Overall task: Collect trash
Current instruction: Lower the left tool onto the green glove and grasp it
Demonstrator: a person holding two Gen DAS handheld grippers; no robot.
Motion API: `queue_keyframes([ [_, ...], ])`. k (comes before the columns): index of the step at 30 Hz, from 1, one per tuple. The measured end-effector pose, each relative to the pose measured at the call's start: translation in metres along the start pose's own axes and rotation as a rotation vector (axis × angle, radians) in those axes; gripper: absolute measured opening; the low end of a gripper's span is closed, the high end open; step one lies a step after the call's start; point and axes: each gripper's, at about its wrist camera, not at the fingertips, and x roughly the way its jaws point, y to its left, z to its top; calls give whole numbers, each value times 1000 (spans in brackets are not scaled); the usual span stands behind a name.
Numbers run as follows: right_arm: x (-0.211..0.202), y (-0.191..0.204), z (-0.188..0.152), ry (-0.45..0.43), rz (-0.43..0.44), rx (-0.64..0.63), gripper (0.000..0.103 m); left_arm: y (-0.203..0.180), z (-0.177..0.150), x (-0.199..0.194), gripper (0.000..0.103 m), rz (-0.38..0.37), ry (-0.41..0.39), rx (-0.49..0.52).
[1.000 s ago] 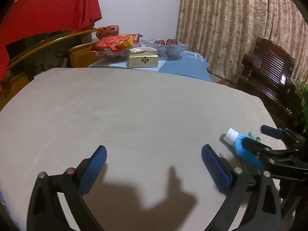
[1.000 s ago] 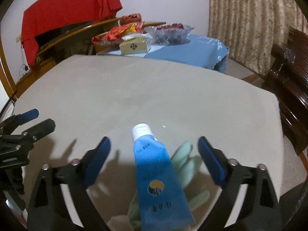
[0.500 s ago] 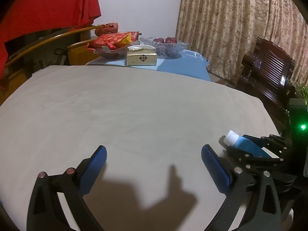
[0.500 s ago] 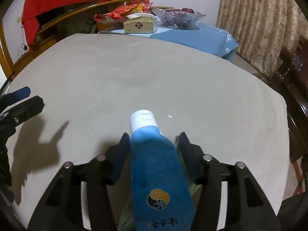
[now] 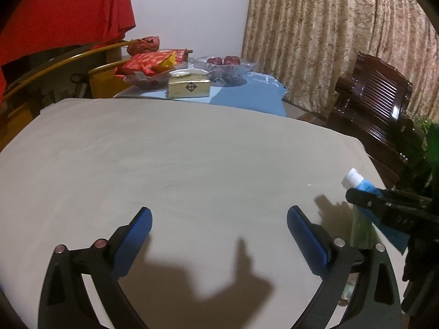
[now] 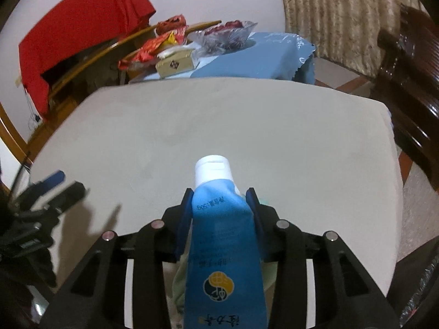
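So the right tool (image 6: pixel 221 208) has just been closing, and where a second ago its blue pads stood wide on either side of the blue tube (image 6: pixel 223 246), they're now pinched against its sides just behind the white cap (image 6: pixel 212 170). The tube looks lifted off the bench (image 6: pixel 219 115) a bit, cap pointing away from the camera, with something pale green (image 6: pixel 179 282) hanging under it, maybe a glove, hard to say if it's caught too. The left tool (image 5: pixel 219 235) hangs spread apart with nothing in it. Looks like the pickup is done, and next is carrying it to wherever trash goes, which isn't in view.
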Motion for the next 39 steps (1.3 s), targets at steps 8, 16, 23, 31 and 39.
queue_keyframes([
  [8,-14,-12,-7,7,-21,26,39,-21,-1,-4,97,-36,3,21],
  [16,-14,-21,-34,43,-69,51,47,-34,-6,-3,97,-56,14,30],
  [23,-11,-18,-35,40,-75,26,55,-38,-7,-1,97,-64,18,34],
  [31,13,-6,-21,69,-88,-53,58,-28,-4,3,97,-37,14,16],
  [39,31,1,-23,89,-162,-147,51,-17,-4,8,97,-23,25,1],
])
